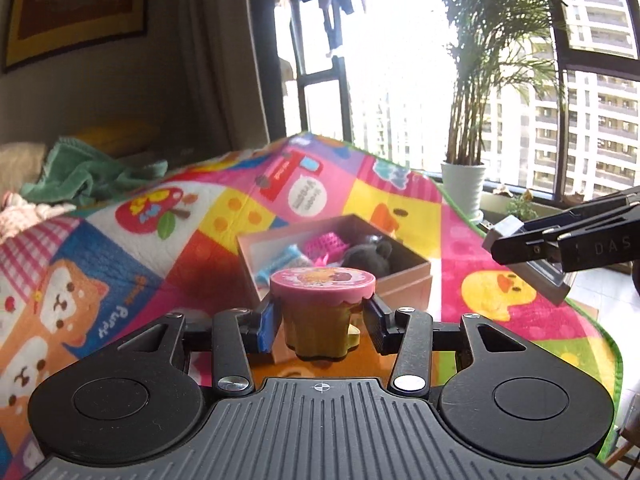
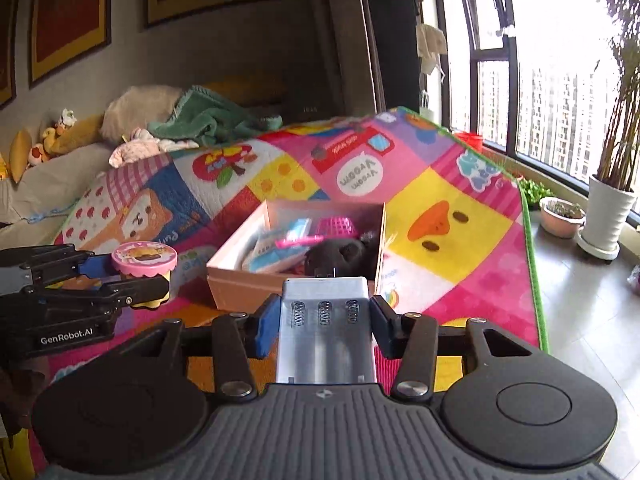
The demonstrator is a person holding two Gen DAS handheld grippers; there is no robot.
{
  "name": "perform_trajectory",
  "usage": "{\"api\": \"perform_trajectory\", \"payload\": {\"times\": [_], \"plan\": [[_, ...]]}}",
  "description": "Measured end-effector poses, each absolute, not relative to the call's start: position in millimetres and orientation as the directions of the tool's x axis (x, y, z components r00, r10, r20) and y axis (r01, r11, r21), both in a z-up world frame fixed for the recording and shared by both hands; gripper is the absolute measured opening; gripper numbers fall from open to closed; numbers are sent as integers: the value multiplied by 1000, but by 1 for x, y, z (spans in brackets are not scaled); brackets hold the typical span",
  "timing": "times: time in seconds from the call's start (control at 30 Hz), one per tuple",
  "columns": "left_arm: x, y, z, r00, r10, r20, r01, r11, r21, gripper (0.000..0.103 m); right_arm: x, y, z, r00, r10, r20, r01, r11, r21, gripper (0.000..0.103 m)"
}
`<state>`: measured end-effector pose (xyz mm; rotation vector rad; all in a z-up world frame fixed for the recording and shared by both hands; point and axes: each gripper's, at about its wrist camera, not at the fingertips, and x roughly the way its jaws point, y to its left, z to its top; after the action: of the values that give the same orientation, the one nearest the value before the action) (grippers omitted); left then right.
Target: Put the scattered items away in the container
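My left gripper (image 1: pixel 322 326) is shut on a toy cupcake (image 1: pixel 322 312) with a pink lid and a tan fluted base, held above the mat just in front of the pink cardboard box (image 1: pixel 404 280). It also shows in the right wrist view (image 2: pixel 145 270). My right gripper (image 2: pixel 325 322) is shut on a silver battery holder (image 2: pixel 325 336) with three springs, held before the box (image 2: pixel 256 284). The box holds a pink basket (image 2: pixel 335 227), light blue packets (image 2: pixel 276 252) and a dark plush toy (image 2: pixel 340 258).
A colourful play mat (image 2: pixel 440 248) covers the surface; its green edge (image 2: pixel 534 248) drops to a tiled floor on the right. A sofa with a green blanket (image 2: pixel 208 120) and soft toys lies behind. Potted plants (image 2: pixel 608 216) stand by the window.
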<state>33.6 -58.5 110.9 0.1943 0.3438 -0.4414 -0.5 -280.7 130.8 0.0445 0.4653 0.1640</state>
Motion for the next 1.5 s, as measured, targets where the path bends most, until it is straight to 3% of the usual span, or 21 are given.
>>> {"api": "perform_trajectory", "payload": {"times": [0.23, 0.37, 0.5, 0.6, 0.7, 0.83, 0.93, 1.07, 1.23, 1.5], "plan": [[85, -81, 139, 877, -397, -271, 444, 885, 140, 49, 40, -294, 186, 925, 184, -334, -157, 982, 105, 47], [133, -95, 127, 884, -394, -252, 434, 892, 126, 52, 86, -287, 192, 927, 150, -343, -134, 989, 69, 47], [170, -86, 89, 849, -383, -365, 422, 906, 31, 66, 131, -264, 172, 904, 150, -401, -147, 988, 38, 47], [160, -66, 70, 838, -389, -382, 419, 908, -4, 86, 158, -256, 152, 879, 166, -447, -149, 986, 74, 47], [142, -46, 59, 833, -386, -396, 419, 908, -3, 94, 182, -253, 130, 859, 171, -483, -128, 984, 120, 47], [126, -29, 50, 819, -384, -426, 418, 908, -17, 97, 206, -246, 104, 830, 204, -519, -126, 975, 182, 47], [120, -21, 37, 817, -376, -437, 400, 916, -40, 98, 210, -239, 94, 816, 230, -530, -129, 967, 221, 53], [119, -9, 20, 796, -380, -472, 364, 922, -128, 98, 195, -216, 90, 791, 269, -550, -220, 963, 156, 54], [119, 7, 18, 805, -401, -437, 340, 916, -214, 102, 181, -188, 82, 762, 267, -590, -302, 953, 42, 49], [126, 15, 14, 791, -411, -453, 312, 908, -280, 102, 197, -202, 64, 677, 319, -663, -253, 947, 197, 47]]}}
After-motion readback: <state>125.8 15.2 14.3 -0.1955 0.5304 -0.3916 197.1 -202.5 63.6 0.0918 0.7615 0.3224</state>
